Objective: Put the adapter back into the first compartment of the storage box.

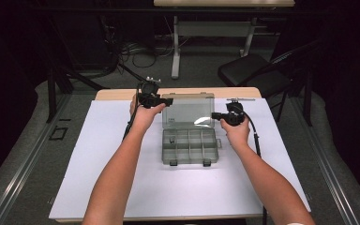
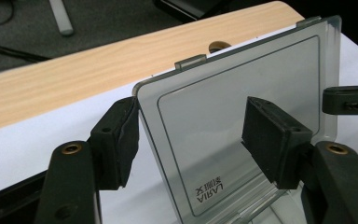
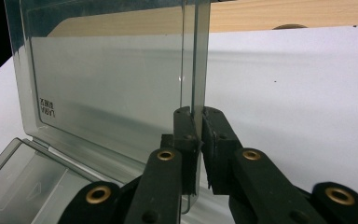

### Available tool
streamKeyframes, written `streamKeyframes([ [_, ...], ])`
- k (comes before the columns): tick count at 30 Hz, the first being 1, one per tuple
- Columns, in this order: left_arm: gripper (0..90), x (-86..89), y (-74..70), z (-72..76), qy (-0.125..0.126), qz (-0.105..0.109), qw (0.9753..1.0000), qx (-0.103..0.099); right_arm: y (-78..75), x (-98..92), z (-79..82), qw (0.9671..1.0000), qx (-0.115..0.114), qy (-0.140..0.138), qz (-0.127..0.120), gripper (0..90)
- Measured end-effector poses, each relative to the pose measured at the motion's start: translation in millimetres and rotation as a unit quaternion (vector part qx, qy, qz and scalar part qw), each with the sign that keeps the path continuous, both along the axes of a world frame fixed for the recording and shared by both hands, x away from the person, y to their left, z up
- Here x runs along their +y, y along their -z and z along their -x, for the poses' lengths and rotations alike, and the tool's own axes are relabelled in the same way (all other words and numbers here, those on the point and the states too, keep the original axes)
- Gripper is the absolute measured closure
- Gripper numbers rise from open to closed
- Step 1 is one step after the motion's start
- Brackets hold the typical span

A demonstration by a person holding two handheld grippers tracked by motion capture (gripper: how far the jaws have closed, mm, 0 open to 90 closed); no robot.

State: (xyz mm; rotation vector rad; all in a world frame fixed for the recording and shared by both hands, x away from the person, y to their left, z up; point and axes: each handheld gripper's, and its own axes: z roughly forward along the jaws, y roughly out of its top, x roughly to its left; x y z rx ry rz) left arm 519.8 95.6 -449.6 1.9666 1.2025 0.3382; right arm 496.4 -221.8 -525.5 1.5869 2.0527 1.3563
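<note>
Progress, imo: organizer box (image 1: 189, 146) sits mid white mat (image 1: 98, 159), lid (image 1: 188, 110) up near vertical, so it's open or mid-swing, can't say which way. Compartments look empty.

Left gripper (image 1: 166, 101): jaws wide, straddling lid's left edge (image 2: 142, 121), left pad just beside it, no pinch.

Right gripper (image 1: 216, 116): jaws narrow, clamped on lid's right edge (image 3: 195, 70), holding it upright.

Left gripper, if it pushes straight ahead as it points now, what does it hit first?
Most likely the box's open lid: it stands between the left gripper's open jaws, edge by the left jaw. Beyond lies the wooden table edge. Depth is hard to judge.
</note>
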Motion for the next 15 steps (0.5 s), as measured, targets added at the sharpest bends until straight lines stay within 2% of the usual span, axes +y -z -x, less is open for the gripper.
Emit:
streamKeyframes([
  [1,36.3,0.0,0.0,0.0,0.0,0.0,1.0,0.0,0.0,0.0,0.0,1.0,0.0,0.0,0.0,85.1],
  [2,36.2,-1.1,3.0,-3.1,-0.001,0.004,0.9999,0.012,0.1,-0.1,0.3,1.0,0.0,0.001,0.0,85.0],
  [4,36.2,-1.7,5.3,-4.7,-0.002,0.006,0.9999,0.015,0.2,-0.1,0.5,1.0,0.0,0.001,-0.002,85.1],
  [6,35.1,-1.2,9.4,-9.0,-0.005,0.023,0.9992,0.031,0.3,-0.2,0.7,1.0,0.0,0.0,-0.002,85.0],
  [10,34.2,1.0,11.2,-14.2,-0.019,0.025,0.999,0.032,0.4,-0.7,1.2,1.0,0.0,0.001,-0.003,85.0],
  [12,34.1,2.8,11.6,-16.6,-0.024,0.038,0.9984,0.034,0.6,-0.7,1.3,1.0,0.0,0.001,-0.004,85.0],
  [15,34.1,4.1,13.5,-19.3,-0.025,0.037,0.9983,0.036,1.1,-0.9,1.2,1.0,-0.003,0.0,-0.005,85.0],
])
